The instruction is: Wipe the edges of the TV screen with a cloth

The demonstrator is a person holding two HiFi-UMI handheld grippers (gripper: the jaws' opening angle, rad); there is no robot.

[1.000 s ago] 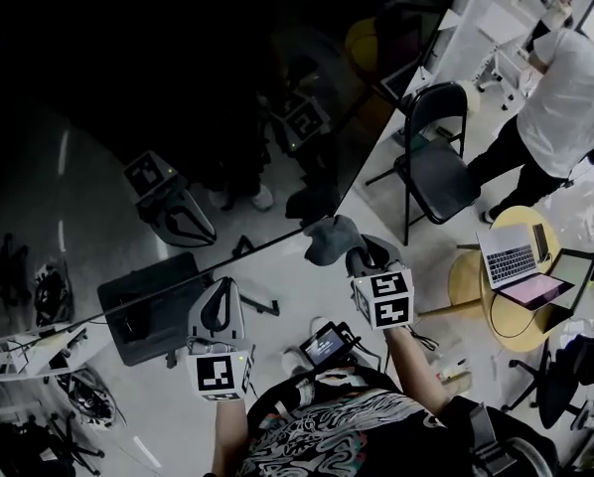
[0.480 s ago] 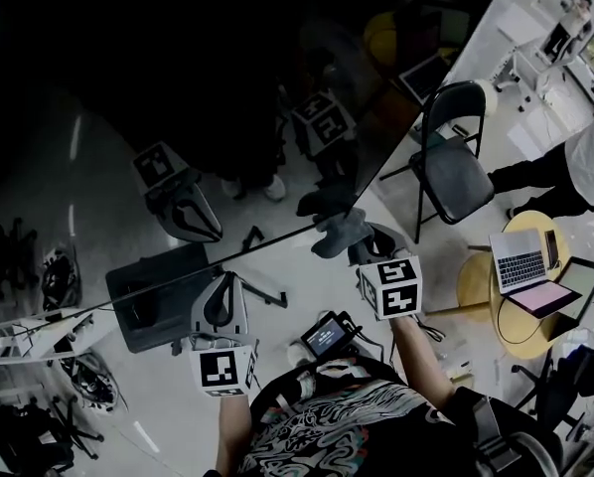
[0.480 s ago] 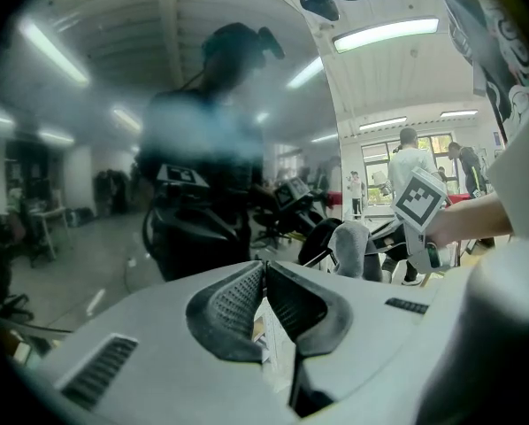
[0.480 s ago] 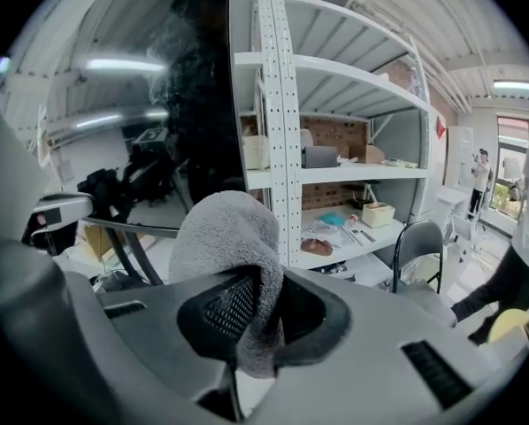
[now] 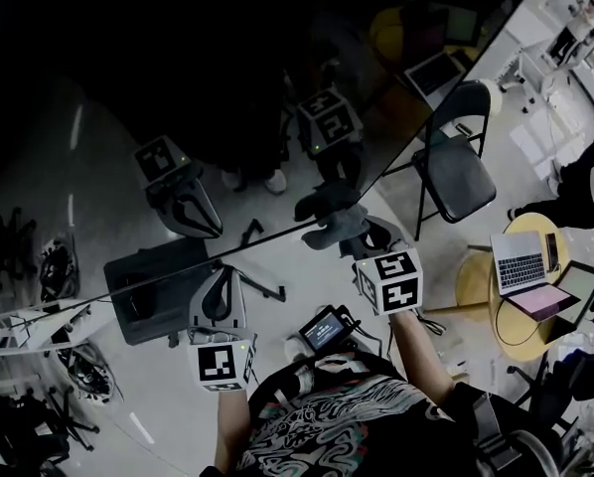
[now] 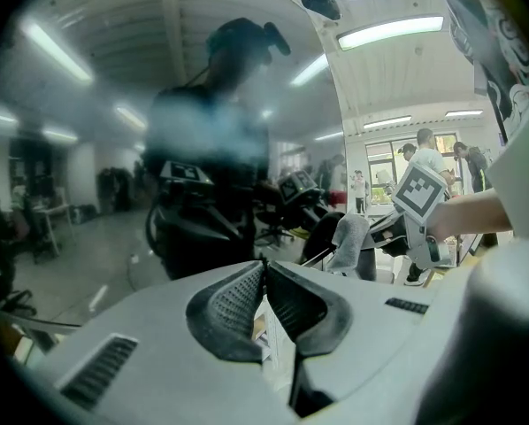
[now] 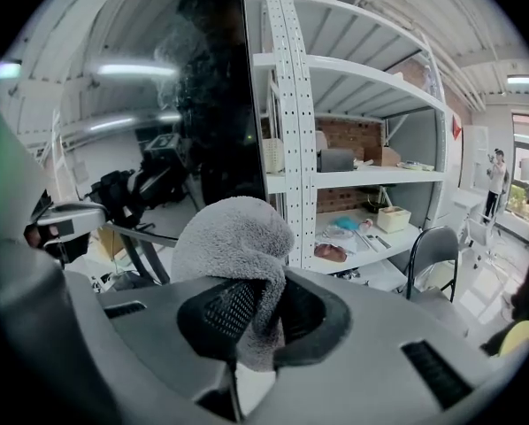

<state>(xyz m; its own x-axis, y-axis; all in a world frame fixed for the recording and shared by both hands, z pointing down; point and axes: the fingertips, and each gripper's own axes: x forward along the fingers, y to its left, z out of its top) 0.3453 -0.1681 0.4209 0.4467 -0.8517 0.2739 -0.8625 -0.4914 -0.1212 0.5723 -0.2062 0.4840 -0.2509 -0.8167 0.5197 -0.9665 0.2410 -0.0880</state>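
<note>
Right gripper (image 7: 264, 312) clamps cloth (image 7: 233, 237) at TV (image 5: 178, 87) corner, edge-wipe apparently in hand; left gripper (image 6: 264, 282) closed, empty; next: drag cloth along edge, maintaining contact.

A pale grey floor (image 5: 168, 386) runs under everything. To the right stands a black folding chair (image 5: 454, 172), and nearer, a round yellow tabletop (image 5: 476, 288) carries open laptops (image 5: 520, 259). White perforated metal shelving (image 7: 300, 104) rises on the right, with what may be a brick wall (image 7: 357, 135) behind its shelves. Long ceiling strip lights (image 6: 390, 32) glow overhead, and bright windows (image 6: 384, 153) show at the far end.
</note>
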